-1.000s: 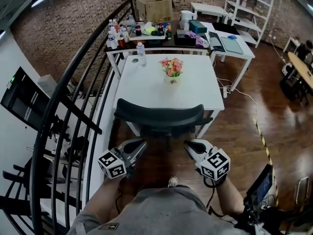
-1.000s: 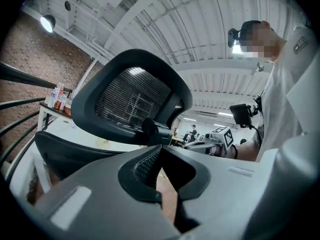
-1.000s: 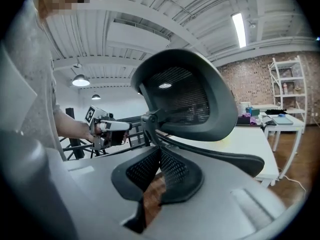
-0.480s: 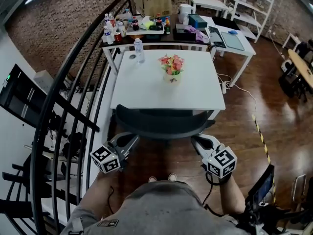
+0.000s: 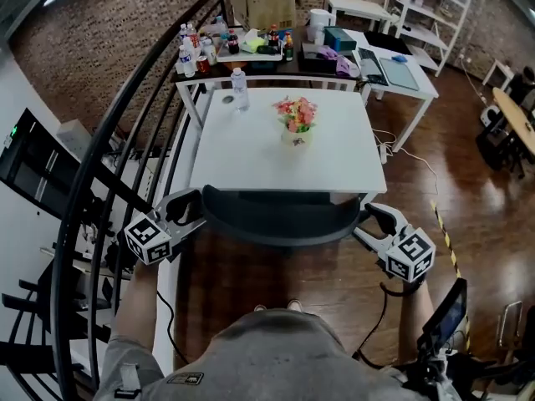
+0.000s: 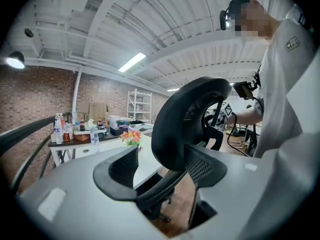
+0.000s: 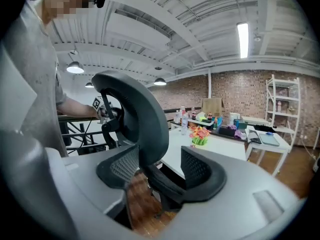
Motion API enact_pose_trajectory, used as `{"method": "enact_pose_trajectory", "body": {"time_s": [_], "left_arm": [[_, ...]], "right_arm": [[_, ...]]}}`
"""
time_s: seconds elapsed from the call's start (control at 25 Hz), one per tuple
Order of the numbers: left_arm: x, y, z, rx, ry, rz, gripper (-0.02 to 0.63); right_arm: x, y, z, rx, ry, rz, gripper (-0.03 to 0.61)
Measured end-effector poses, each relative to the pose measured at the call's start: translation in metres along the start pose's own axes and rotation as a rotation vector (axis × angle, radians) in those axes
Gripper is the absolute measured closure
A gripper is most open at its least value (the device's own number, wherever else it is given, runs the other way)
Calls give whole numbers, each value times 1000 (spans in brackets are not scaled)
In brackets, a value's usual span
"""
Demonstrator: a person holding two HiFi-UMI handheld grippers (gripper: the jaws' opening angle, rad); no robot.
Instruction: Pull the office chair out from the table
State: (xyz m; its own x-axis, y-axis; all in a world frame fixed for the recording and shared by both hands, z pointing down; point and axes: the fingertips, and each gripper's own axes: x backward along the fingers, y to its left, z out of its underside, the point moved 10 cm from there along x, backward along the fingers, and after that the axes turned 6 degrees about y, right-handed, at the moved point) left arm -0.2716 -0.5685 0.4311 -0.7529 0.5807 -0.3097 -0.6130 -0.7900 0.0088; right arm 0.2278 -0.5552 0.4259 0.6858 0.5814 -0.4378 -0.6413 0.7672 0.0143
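While the office chair stands pushed in at the near edge of the white counter, with its dark curved backrest just beside that edge, a claw is held at each end of the backrest. The left claw is placed at the left end and the right claw at the right end. Both claws have just been opening and both are released. In each gripper view the jaws are seen well apart, with the backrest's edge between them but not clamped by the pads. A pot of flowers is set near the middle of the counter, and a water bottle near its far left corner. A cluttered dark counter is seen behind.
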Motion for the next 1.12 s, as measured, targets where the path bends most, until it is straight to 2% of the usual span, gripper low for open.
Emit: {"method": "enact_pose_trajectory", "body": {"time_s": [0.2, 0.36, 0.44, 0.56, 0.64, 0.84, 1.12], "left_arm": [[-34, 11, -17, -49, 46, 166, 256], [-61, 5, -28, -116, 126, 331, 230], [-74, -1, -35, -140, 150, 381, 230], [-85, -8, -41, -131, 137, 403, 260], [-85, -8, -39, -101, 113, 392, 360], [-84, -11, -39, -97, 108, 383, 376], [-78, -13, -36, -80, 117, 407, 397]], "right_arm": [[-23, -11, -20, 78, 18, -152, 248], [-42, -1, -33, 156, 75, -314, 230], [-52, 5, -40, 184, 83, -344, 229], [-65, 12, -49, 198, 52, -325, 238], [-68, 13, -51, 190, 32, -289, 333], [-63, 13, -51, 180, 38, -295, 391], [-62, 18, -49, 167, 56, -298, 400]]}}
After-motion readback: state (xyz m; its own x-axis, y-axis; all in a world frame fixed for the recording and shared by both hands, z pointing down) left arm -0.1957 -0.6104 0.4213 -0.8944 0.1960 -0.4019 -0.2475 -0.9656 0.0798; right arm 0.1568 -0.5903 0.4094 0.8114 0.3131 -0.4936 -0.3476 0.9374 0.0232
